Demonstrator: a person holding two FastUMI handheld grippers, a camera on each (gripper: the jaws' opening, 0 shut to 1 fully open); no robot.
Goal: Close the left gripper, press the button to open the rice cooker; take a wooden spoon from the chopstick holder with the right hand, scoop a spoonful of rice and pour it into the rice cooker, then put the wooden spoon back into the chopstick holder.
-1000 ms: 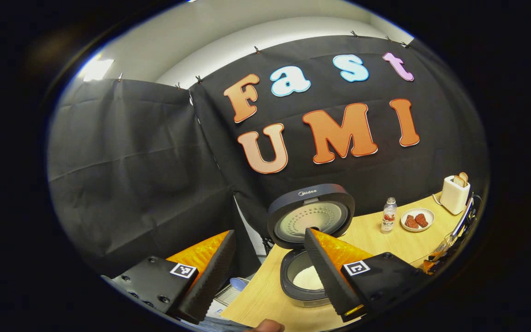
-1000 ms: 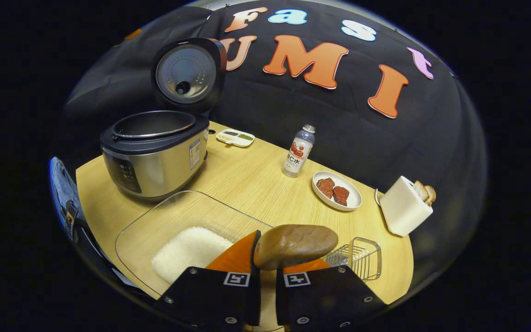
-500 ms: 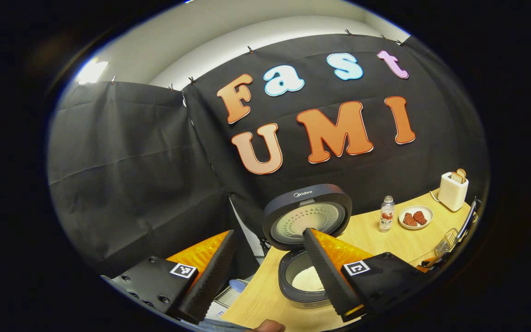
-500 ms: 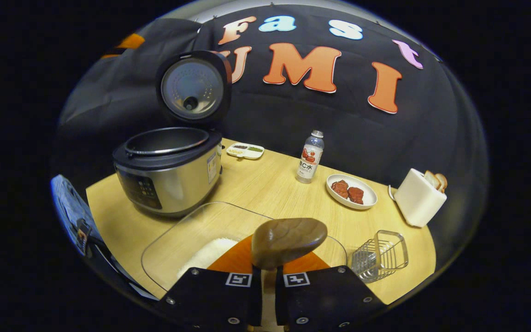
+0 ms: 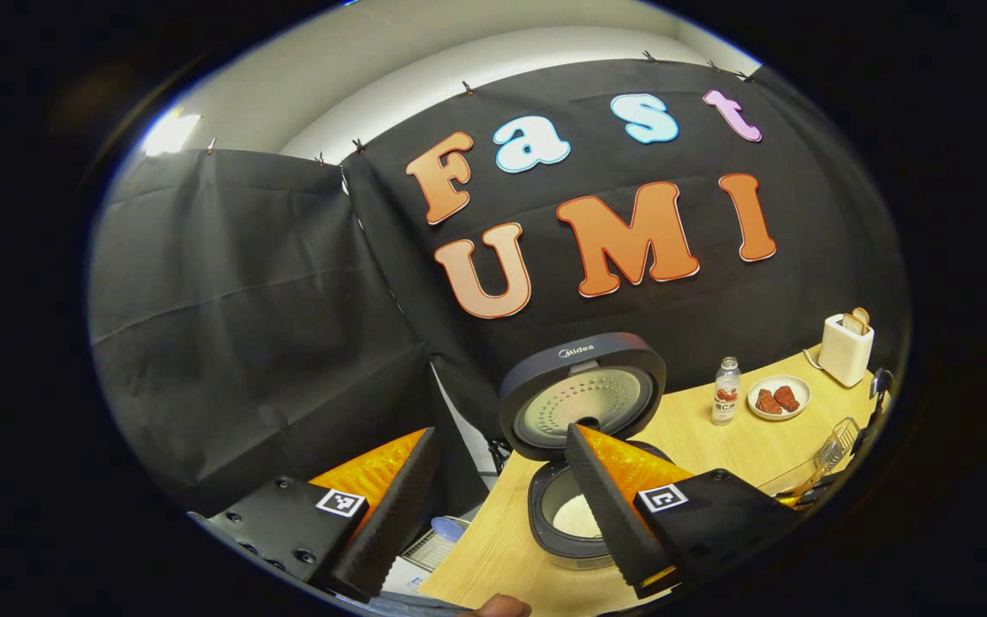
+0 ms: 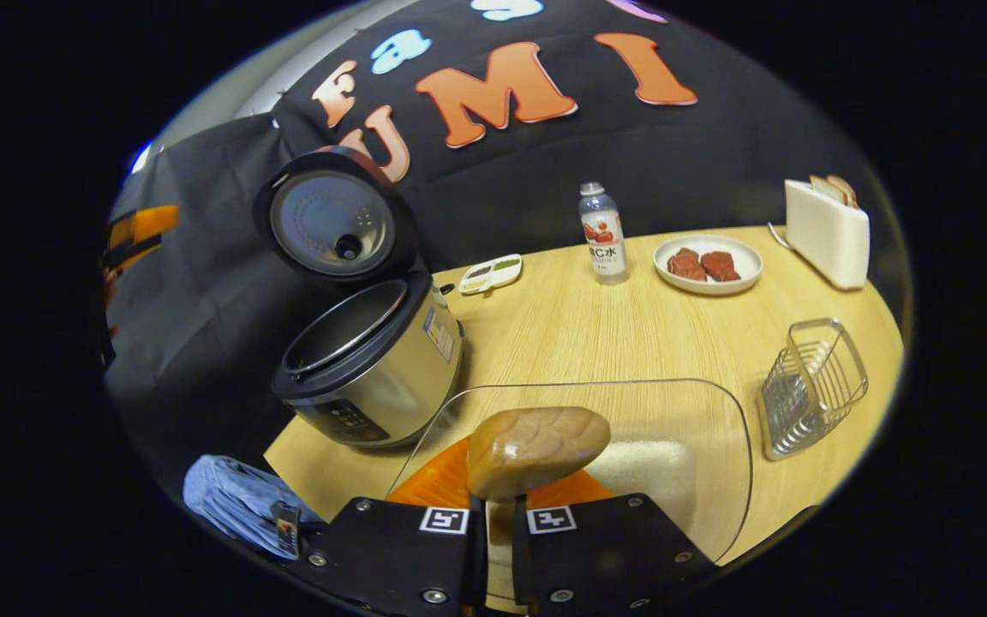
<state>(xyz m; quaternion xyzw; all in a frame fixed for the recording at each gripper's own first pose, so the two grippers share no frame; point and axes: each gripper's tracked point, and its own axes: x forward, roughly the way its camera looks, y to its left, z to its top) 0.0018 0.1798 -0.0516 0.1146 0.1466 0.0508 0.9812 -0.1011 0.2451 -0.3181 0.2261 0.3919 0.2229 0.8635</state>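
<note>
Over the clear glass rice dish (image 6: 716,411), my right gripper (image 6: 493,514) clamps the brown wooden spoon (image 6: 536,450); left gripper (image 5: 493,506) gapes wide, empty, near the open silver rice cooker (image 6: 373,368).

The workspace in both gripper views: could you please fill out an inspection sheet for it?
Surface: wooden table, bare in the middle.
Job's things: rice cooker open, lid up; wooden spoon over the clear rice tray; wire holder beside the tray.
Clutter: bottle, plate of meat, toaster, small dish.
Grippers: right gripper shut on the spoon; left gripper open.
Cables: nothing seen.
Surroundings: black cloth wall.
</note>
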